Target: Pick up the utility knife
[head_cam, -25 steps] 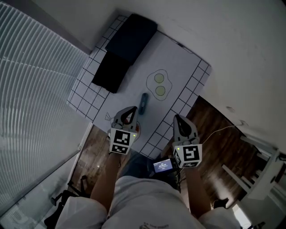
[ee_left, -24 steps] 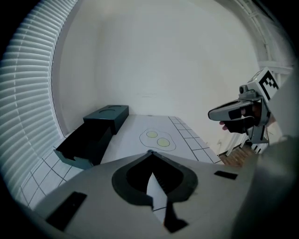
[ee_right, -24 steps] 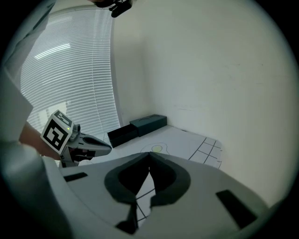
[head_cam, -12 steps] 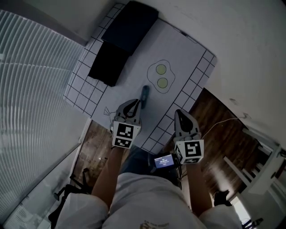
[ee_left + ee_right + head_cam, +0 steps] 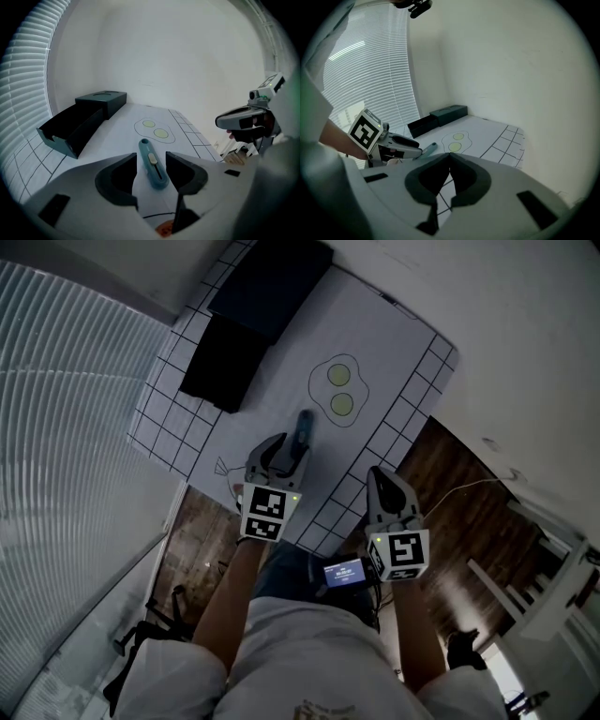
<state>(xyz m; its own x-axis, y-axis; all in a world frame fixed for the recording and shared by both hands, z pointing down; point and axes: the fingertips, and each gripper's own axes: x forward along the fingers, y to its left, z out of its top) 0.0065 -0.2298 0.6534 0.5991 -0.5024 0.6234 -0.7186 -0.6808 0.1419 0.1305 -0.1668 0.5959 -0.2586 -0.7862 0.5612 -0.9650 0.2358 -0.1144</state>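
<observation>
Black box (image 5: 223, 364), darker box (image 5: 272, 282) beside, utility knife (image 5: 305, 421) apart

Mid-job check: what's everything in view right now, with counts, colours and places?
utility knife: one, teal, on the mat, between the left gripper's jaws
open box: one, black, mat's far left
closed box: one, black, just beyond the open box
egg drawing: one, two yellow yolks, mid-mat
mat: one, white, black grid border
lit screen: one, small, near the person's lap
left gripper: white, jaws opening, not gripping
right gripper: white, shut, empty
</observation>
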